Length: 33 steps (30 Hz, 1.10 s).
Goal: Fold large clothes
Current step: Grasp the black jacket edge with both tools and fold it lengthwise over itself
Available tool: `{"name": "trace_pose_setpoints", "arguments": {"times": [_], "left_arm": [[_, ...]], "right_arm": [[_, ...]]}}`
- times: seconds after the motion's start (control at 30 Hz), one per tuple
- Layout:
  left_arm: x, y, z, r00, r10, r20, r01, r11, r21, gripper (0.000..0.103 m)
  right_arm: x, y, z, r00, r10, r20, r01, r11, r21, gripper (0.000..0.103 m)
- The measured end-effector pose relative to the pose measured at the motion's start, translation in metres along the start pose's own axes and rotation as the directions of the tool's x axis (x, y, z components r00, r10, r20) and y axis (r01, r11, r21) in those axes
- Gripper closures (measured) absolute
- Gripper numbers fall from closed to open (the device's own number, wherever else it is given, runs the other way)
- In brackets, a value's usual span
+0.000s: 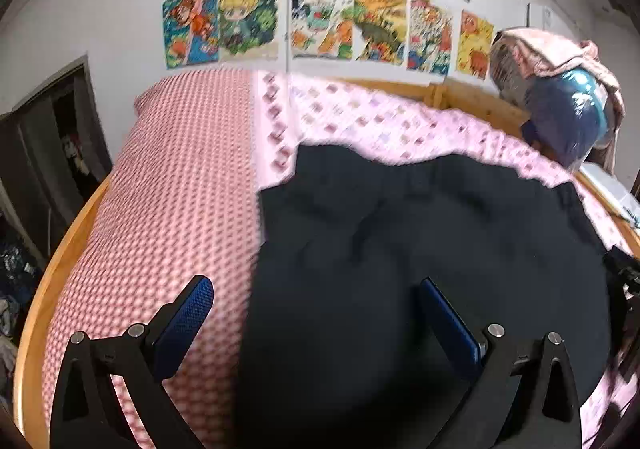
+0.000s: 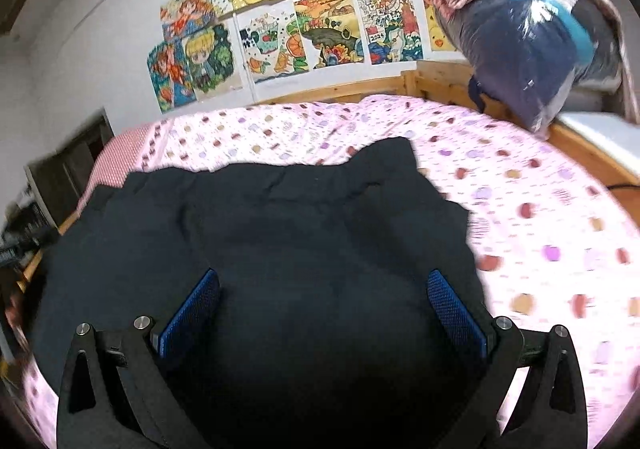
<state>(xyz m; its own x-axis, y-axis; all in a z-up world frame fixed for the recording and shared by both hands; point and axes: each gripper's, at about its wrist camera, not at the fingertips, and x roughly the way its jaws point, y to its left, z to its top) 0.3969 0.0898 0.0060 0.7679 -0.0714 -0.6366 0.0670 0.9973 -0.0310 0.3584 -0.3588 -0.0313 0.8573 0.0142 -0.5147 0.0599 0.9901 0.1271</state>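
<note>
Near edge of the dark garment point(image 2: 280, 249) cut off by the lower frame border, behind both wide-spread grippers. Motion-smeared bedsheet dots point(image 2: 560, 257) right of the garment; checked pink cover point(image 1: 168, 209) left of it equally blurred. Beyond the garment, wall drawings point(image 1: 320, 9) clipped at the top. Far right of the garment, plastic-wrapped bundle point(image 1: 568, 117) contents unclear.

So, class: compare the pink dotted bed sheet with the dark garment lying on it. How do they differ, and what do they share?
The dark garment is plain, near-black; the pink dotted sheet is pale with coloured spots. The garment covers only part of the bed; the sheet runs out well past it. The garment's far edge is wavy and rumpled; the sheet lies smoother. Both are cloth spread flat.
</note>
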Motion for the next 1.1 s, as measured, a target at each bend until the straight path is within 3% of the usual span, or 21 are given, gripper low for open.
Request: {"name": "trace_pose_setpoints", "arguments": {"times": [0.07,0.17,0.33,0.43,0.57,0.9,0.97,1.1], "left_arm": [[0.003,0.015,-0.006,1.0,-0.013,-0.019,0.012,1.0,-0.016,0.0],[0.009,0.031,-0.008,0.995,-0.091,-0.041,0.088,0.993,-0.081,0.0],[0.031,0.038,-0.007,0.974,-0.206,-0.093,0.195,0.975,-0.111,0.0],[0.049,0.038,-0.013,0.947,-0.284,-0.151,0.267,0.956,-0.125,0.0],[0.07,0.048,-0.026,0.896,-0.406,-0.177,0.361,0.901,-0.239,0.0],[0.087,0.054,-0.036,0.844,-0.501,-0.19,0.446,0.853,-0.271,0.0],[0.09,0.054,-0.03,0.827,-0.52,-0.212,0.465,0.846,-0.261,0.0],[0.098,0.058,-0.026,0.787,-0.568,-0.243,0.507,0.818,-0.271,0.0]], "right_arm": [[-0.008,-0.007,-0.005,1.0,-0.023,-0.011,0.023,1.0,-0.012,0.001],[-0.015,-0.025,-0.009,0.999,-0.049,-0.023,0.049,0.999,0.005,0.001],[-0.003,-0.055,-0.009,0.998,-0.012,-0.065,0.019,0.993,0.114,0.001],[0.014,-0.061,-0.021,0.996,-0.015,-0.092,0.026,0.993,0.118,0.001],[0.034,-0.065,-0.04,0.994,0.023,-0.106,-0.007,0.989,0.15,0.001],[0.049,-0.073,-0.063,0.994,0.092,-0.058,-0.078,0.976,0.201,0.001],[0.054,-0.078,-0.062,0.988,0.128,-0.081,-0.108,0.969,0.22,0.001],[0.071,-0.088,-0.057,0.95,0.263,-0.168,-0.213,0.94,0.267,0.001]]}}
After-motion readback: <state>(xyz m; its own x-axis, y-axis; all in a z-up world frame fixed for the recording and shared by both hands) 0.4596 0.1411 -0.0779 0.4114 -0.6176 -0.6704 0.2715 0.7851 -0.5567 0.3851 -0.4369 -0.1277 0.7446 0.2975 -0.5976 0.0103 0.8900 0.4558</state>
